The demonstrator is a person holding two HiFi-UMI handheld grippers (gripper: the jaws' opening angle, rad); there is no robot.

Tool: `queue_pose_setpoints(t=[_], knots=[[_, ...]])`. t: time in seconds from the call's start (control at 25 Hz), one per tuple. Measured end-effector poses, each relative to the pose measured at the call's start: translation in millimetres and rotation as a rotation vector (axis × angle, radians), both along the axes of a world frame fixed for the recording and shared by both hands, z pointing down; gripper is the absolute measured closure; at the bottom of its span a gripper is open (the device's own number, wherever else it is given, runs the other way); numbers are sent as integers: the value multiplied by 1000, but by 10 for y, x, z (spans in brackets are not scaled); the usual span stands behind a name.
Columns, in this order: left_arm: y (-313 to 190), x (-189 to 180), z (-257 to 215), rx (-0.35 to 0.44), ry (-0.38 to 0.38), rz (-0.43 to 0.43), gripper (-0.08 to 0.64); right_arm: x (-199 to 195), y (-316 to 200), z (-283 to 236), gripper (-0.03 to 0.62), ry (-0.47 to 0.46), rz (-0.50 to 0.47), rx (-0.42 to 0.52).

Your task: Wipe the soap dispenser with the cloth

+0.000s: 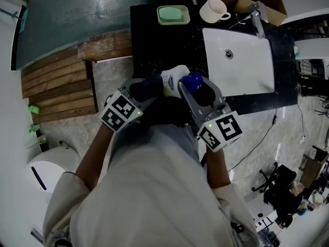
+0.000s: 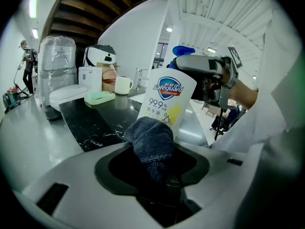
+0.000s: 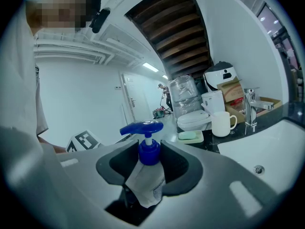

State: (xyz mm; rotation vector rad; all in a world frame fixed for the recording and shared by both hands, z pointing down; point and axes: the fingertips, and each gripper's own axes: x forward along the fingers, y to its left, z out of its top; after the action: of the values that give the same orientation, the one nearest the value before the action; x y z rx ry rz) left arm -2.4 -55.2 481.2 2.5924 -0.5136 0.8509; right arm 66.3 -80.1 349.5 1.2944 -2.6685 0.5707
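In the left gripper view, the left gripper [image 2: 153, 162] has its jaws closed on a bunched dark blue cloth [image 2: 149, 140]. The cloth's free end presses against the lower front of the white soap dispenser [image 2: 167, 101], just under a label reading "Safeguard" and "99.9%". There the bottle stands roughly upright, leaning toward the right of the frame. In the right gripper view, the right gripper [image 3: 147, 171] has its jaws clamped on the bottle's shoulder beside the blue collar. The body runs back toward the camera, and the blue pump head [image 3: 142, 127] has its spout aimed at frame left. From the head view the bottle is held at frame centre above the near edge of the dark marble desk [image 1: 154, 40]. The white sink [image 1: 252, 71] is to the right; farther up are a green soap dish [image 1: 173, 15] and a white mug [image 1: 213, 10].
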Motion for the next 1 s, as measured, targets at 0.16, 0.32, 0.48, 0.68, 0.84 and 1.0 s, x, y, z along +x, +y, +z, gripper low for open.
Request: queue_pose_setpoints(t=[0.16,0.32,0.48,0.68,0.84,1.0], knots=[[27,24,-85,26,13,5,380,2,-5,4,457,1,0,-2],[77,77,-194,36,48,-2,380,27,3,2,457,-4,10,-6],[111,120,-301,38,80,4,379,40,10,8,457,-5,12,-8],[118,163,-400,44,105,11,380,49,7,14,457,-5,13,-11],[107,177,-472,22,150,-2,380,45,7,11,457,-5,10,-14],[101,199,-541,23,175,-3,380,44,3,15,457,-5,9,-13]])
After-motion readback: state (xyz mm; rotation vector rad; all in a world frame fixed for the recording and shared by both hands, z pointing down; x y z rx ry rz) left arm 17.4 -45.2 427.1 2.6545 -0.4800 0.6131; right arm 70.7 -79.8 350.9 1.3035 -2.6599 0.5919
